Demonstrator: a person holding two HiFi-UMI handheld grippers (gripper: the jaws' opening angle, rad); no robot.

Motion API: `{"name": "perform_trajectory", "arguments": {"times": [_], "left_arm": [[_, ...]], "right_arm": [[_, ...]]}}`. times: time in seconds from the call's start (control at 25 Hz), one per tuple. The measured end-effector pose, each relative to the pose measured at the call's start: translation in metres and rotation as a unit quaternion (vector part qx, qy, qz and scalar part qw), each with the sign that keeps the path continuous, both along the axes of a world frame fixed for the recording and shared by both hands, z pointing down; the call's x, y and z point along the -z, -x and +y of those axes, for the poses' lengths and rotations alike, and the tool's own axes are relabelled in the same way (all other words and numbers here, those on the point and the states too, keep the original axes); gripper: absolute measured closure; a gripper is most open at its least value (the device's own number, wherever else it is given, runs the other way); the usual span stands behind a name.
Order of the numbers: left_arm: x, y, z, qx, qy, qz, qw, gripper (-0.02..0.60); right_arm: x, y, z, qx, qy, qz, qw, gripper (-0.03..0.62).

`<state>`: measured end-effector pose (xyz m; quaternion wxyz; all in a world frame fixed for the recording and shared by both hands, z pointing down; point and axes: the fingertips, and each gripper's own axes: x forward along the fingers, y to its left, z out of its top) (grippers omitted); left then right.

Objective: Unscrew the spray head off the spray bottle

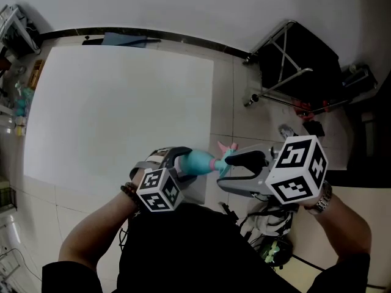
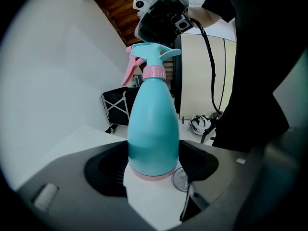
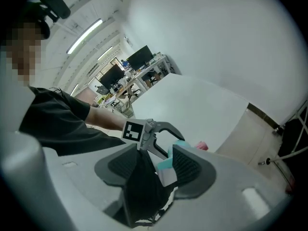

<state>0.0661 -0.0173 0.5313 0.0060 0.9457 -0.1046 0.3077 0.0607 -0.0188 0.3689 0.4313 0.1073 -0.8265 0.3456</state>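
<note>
Table (image 1: 122, 102) off to one side; spray bottle (image 2: 153, 129) held aloft, nearly level, base clenched in left gripper (image 2: 152, 166) to resist twisting; right gripper (image 3: 154, 166) released, jaws apart astride spray head (image 3: 166, 164), likely poised to bite and twist; pink collar (image 2: 154, 72) seated on neck.

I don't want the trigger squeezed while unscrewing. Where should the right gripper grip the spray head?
Probably on the pink collar under the spray head, coming end-on along the spray bottle's axis, opposite the left gripper holding its body. The collar is round and narrow; the pink trigger juts sideways, so keep clear of it.
</note>
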Motion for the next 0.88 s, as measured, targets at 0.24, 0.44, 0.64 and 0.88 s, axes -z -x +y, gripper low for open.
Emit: {"name": "perform_trajectory", "arguments": {"times": [0.24,0.44,0.64,0.88], "left_arm": [[-0.001,0.001,0.005,-0.005,0.003,0.003,1.0,0.23],[-0.004,0.005,0.004,0.01,0.015,0.006,0.9998,0.23],[-0.012,0.011,-0.004,0.032,0.024,0.009,0.9992,0.23],[-0.026,0.02,-0.021,0.075,0.027,0.014,0.9967,0.229]], "right_arm": [[-0.005,-0.011,-0.003,-0.001,-0.017,0.017,1.0,0.375],[-0.008,-0.019,-0.005,-0.006,-0.023,0.024,0.999,0.375],[-0.015,-0.022,-0.002,-0.007,-0.024,0.026,0.999,0.375],[-0.024,-0.019,-0.001,-0.004,-0.024,0.025,0.999,0.375]]}}
